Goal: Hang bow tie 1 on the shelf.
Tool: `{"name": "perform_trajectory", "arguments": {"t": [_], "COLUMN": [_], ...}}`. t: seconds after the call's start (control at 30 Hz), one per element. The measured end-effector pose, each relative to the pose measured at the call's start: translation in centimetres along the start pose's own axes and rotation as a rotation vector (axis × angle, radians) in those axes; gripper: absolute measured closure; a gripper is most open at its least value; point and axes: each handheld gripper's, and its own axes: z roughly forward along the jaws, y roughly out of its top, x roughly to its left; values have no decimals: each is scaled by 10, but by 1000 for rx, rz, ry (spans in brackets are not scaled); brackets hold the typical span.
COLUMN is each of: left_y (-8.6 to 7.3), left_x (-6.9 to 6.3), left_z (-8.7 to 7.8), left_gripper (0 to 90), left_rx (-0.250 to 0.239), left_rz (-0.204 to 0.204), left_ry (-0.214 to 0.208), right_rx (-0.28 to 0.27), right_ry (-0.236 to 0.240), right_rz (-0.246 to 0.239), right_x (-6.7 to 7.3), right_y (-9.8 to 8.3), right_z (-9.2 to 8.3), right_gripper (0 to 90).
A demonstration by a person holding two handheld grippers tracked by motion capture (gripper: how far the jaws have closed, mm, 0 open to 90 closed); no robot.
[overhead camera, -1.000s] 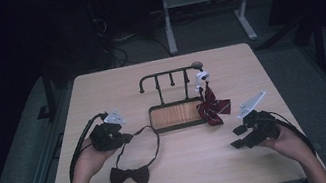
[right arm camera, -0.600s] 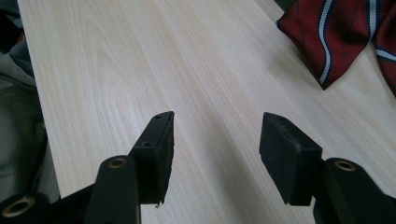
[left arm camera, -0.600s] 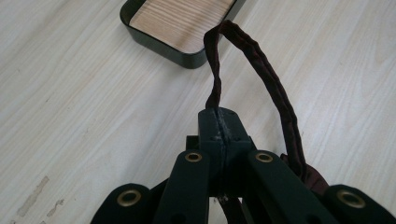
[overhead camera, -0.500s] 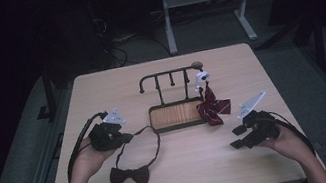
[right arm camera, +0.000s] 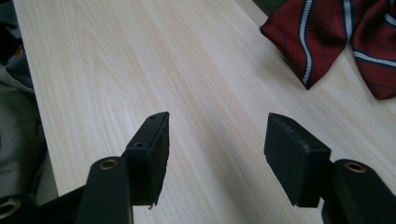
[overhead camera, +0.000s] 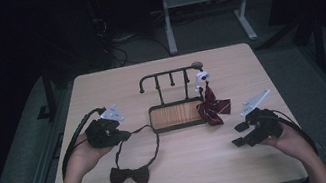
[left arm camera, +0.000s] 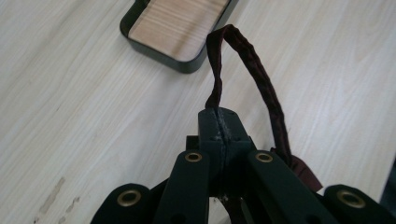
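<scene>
- Left gripper [overhead camera: 125, 135], near the left edge of the bench [overhead camera: 190, 173]: fingers [left arm camera: 219, 128] pressed together on the strap [left arm camera: 261, 88] of the dark bow tie [overhead camera: 129, 175]. In the left gripper view the strap rises from the closed fingers, loops toward the tray and comes back down past their right side.
- The bow of the dark tie lies flat near the front edge, left of centre; its strap runs in a loop up toward the left gripper and the tray's front left corner.
- Centre of the bench: black stand [overhead camera: 168, 78] with a row of pegs on top, rising from a wood-floored tray [overhead camera: 176, 115].
- Just right of the tray: red striped bow tie [overhead camera: 213, 108], hanging from the stand's right end under a small white piece [overhead camera: 202, 77], its lower part resting on the bench.
- Right gripper [overhead camera: 240, 134], near the front right corner: fingers [right arm camera: 149, 154] spread wide, nothing between them, over bare bench; the red striped tie lies beyond them, apart.
</scene>
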Motion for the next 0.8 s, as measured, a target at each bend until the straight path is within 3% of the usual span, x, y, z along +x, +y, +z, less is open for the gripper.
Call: {"name": "perform_trajectory", "arguments": {"t": [0.23, 0.8], "left_y": [6, 19], "left_x": [-2, -1], "left_z": [-8, -29], "left_gripper": [898, 898], "left_rx": [-15, -19], "left_rz": [22, 51], "left_ry": [-33, -32], "right_rx": [5, -6], "right_ry": [-5, -22], "right_rz": [-3, -9], "right_x": [0, 1], "right_y": [0, 1], "right_z": [1, -3], "right_gripper": [398, 390]}}
